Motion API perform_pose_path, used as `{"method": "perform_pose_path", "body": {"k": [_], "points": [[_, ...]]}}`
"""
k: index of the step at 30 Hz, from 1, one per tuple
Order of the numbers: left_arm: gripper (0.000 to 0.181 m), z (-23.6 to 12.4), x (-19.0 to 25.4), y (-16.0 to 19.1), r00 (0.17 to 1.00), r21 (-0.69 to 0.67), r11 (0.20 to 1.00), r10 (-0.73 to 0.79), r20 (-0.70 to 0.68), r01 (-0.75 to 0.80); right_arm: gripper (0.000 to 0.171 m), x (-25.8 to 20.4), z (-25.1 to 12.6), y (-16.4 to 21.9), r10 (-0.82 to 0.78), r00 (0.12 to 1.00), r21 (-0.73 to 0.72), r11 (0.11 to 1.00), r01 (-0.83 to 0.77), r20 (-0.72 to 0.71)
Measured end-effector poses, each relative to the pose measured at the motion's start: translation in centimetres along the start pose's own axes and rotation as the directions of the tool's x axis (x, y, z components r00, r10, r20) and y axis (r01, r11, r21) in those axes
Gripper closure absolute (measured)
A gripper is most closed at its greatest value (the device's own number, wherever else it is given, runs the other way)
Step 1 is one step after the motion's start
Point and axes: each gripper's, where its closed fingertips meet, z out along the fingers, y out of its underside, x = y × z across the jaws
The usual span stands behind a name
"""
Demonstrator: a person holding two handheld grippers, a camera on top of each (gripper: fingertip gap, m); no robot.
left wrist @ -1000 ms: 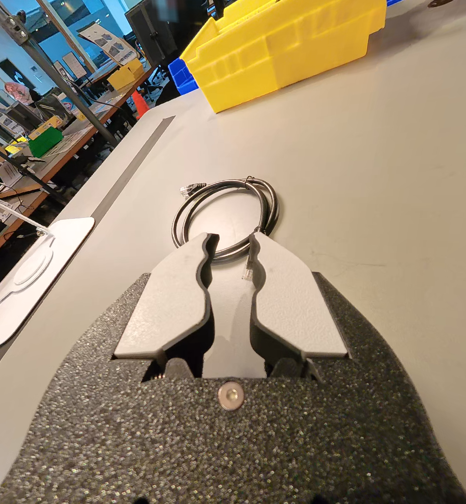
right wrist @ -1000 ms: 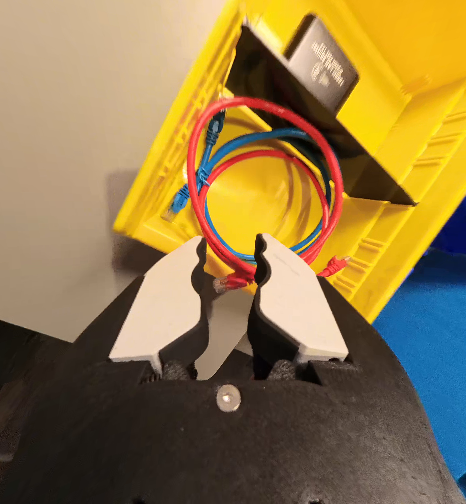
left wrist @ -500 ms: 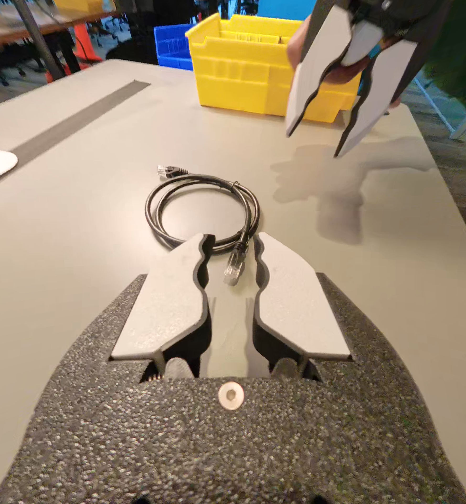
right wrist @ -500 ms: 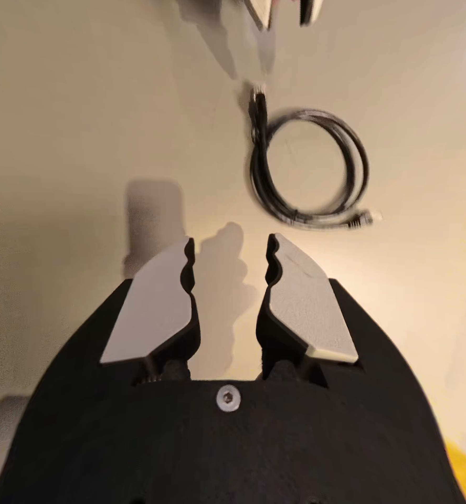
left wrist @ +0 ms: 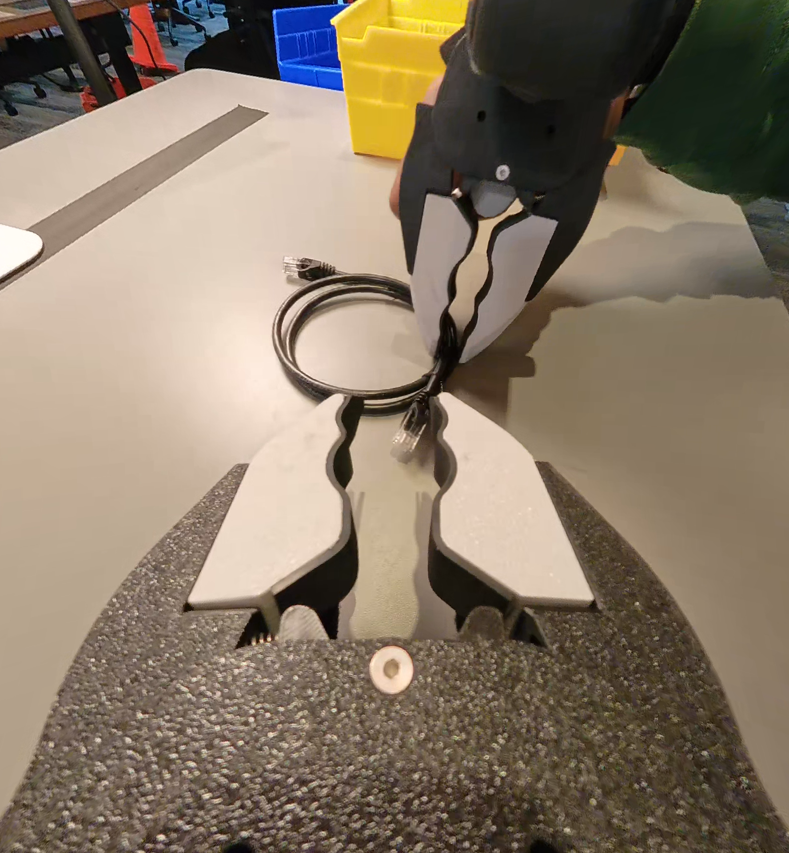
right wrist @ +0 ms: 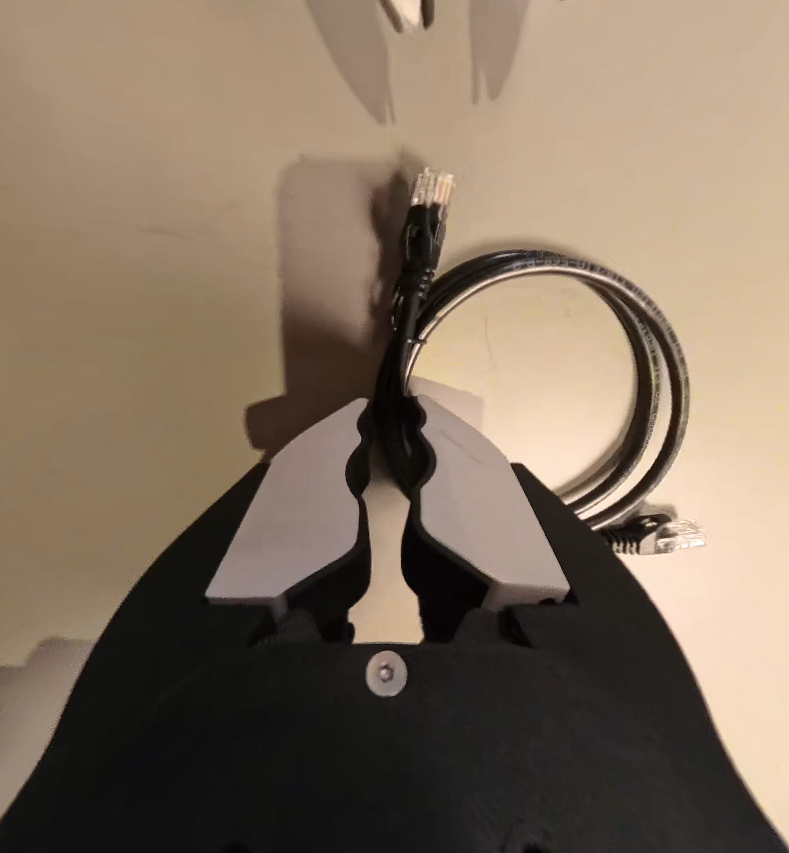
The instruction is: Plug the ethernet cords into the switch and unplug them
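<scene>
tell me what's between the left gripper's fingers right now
In the left wrist view, the black ethernet cable's clear plug lies untouched between the open left gripper's fingers.

No writing here is clear enough to read.

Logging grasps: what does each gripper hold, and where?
Right gripper pinches the coiled black ethernet cord at its bundled strands behind one plug. Left gripper holds nothing.

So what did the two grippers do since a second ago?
The right gripper left the yellow bin, came down to the table and closed on the black ethernet cord where its loops are bunched. The left gripper stayed open just behind the near plug. The cord stayed coiled on the table.
</scene>
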Motion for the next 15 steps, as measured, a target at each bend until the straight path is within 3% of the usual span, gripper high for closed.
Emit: {"method": "perform_pose_path", "body": {"k": [3,7,12,15], "points": [[0.150,0.0,-0.2,0.0,1.000,0.002,1.000,0.005,0.011,-0.005,0.159,-0.5,-0.5,0.5,0.016,0.999,0.016,1.000,-0.015,-0.048],[0.150,-0.2,-0.5,-0.1,1.000,0.015,1.000,-0.002,0.026,0.002,0.160,-1.1,-4.5,0.8,0.138,0.983,0.196,0.974,-0.113,-0.120],[0.150,-0.2,-0.7,-0.2,0.999,0.022,1.000,-0.005,0.034,0.004,0.160,-0.9,-14.6,3.2,0.321,0.885,0.400,0.900,-0.174,-0.338],[0.150,-0.2,-0.7,-0.1,0.999,0.017,1.000,-0.004,0.039,0.004,0.160,-1.4,-21.0,7.2,0.443,0.772,0.425,0.870,-0.249,-0.455]]}}
